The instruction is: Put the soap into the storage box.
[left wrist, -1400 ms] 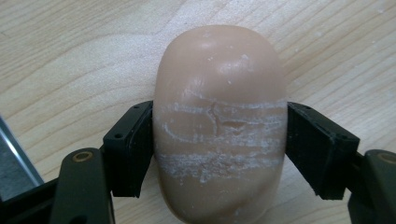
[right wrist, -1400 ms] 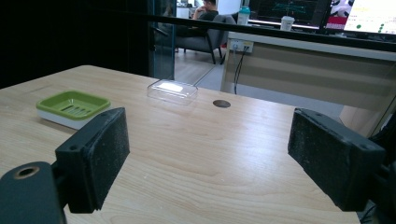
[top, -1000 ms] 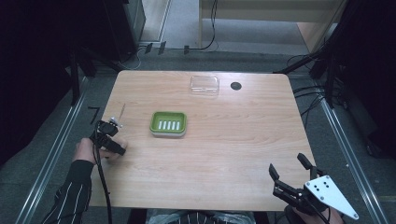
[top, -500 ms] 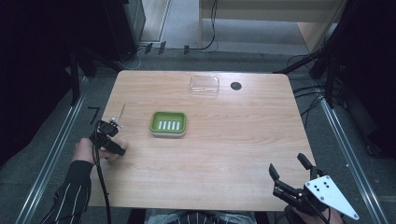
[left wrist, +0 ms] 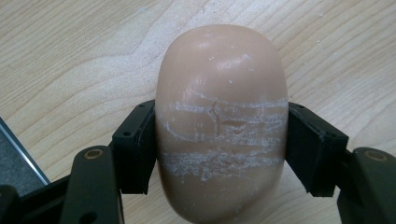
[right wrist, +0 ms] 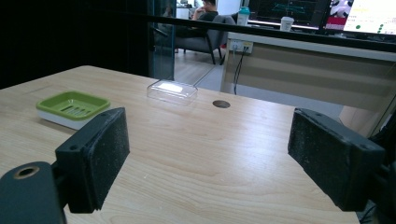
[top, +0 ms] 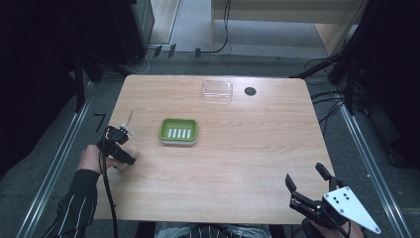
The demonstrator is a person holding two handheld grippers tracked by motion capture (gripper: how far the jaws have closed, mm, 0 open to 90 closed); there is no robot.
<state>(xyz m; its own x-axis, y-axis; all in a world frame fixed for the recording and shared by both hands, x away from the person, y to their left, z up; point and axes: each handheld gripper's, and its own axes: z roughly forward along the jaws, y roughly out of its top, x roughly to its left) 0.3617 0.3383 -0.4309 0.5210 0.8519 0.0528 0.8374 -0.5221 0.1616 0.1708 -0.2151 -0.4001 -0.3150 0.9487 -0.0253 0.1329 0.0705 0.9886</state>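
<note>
A tan oval bar of soap (left wrist: 222,116), scuffed with white lines, lies on the wooden table between the pads of my left gripper (left wrist: 224,140), which is shut on its sides. In the high view the left gripper (top: 119,145) sits near the table's left edge, with the soap (top: 130,151) just under it. A green soap dish (top: 179,131) with a slotted floor rests to its right, apart from it. My right gripper (top: 304,174) hovers open at the near right corner, holding nothing. In the right gripper view its pads (right wrist: 95,154) stand wide apart.
A clear plastic lid (top: 217,90) lies at the far middle of the table (top: 257,144), beside a round cable hole (top: 250,91). The right gripper view shows the dish (right wrist: 72,108), the lid (right wrist: 172,91) and the hole (right wrist: 221,103) ahead. Metal rails run along both sides.
</note>
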